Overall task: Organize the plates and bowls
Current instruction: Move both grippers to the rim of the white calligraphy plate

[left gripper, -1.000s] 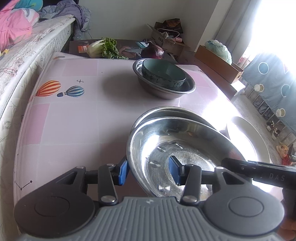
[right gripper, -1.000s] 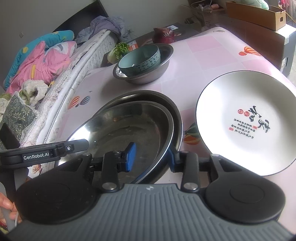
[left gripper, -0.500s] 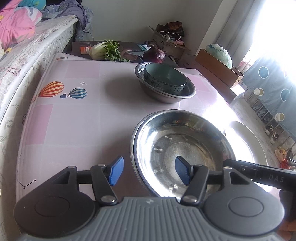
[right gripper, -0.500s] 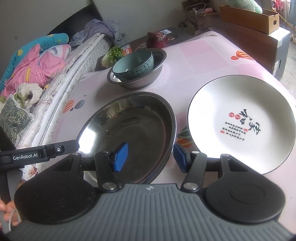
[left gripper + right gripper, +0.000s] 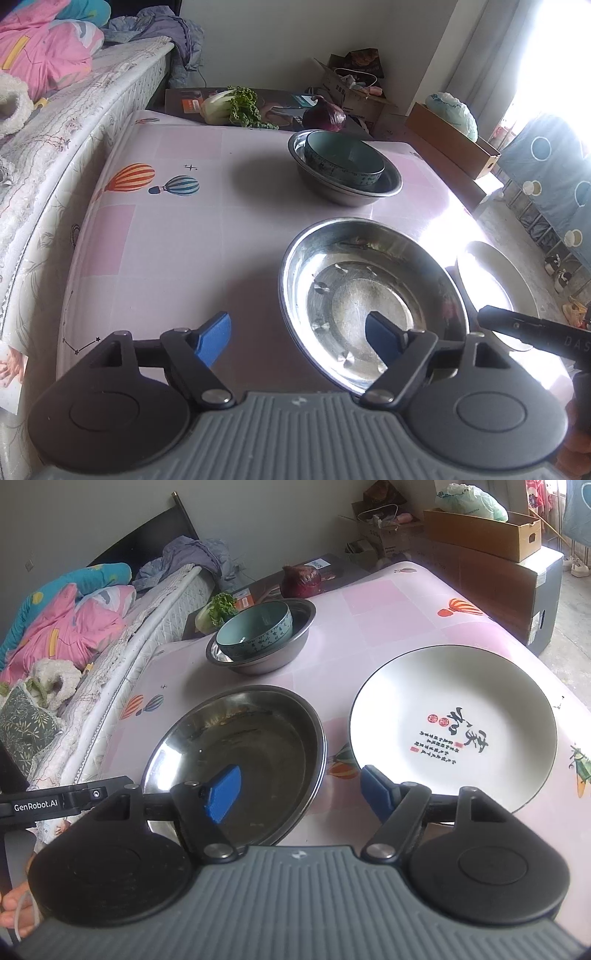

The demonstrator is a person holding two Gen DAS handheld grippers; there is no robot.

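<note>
Two steel plates (image 5: pixel 369 295) (image 5: pixel 240 753) lie nested on the pink tablecloth (image 5: pixel 166 240). My left gripper (image 5: pixel 298 341) straddles their near left rim, its jaws opening, the pads clear of the metal. My right gripper (image 5: pixel 300 796) straddles the right rim the same way, jaws opening, nothing pressed. A white plate (image 5: pixel 454 723) (image 5: pixel 491 288) with red and black writing lies to the right of the steel plates. Farther back a teal bowl (image 5: pixel 255 631) (image 5: pixel 343 158) sits inside a steel basin (image 5: pixel 280 642) (image 5: pixel 384 184).
A bed (image 5: pixel 74 122) with pink bedding runs along the table's left side. Leafy greens (image 5: pixel 232 107) and a red cabbage (image 5: pixel 325 116) lie past the far edge. Cardboard boxes (image 5: pixel 480 535) stand at the back right. A hand (image 5: pixel 14 912) shows at the lower left.
Both grippers let go of the upper steel plate and spread their jaws. The plate, raised and tilted a second ago, now rests flat in the lower one. The right gripper drew back slightly.
</note>
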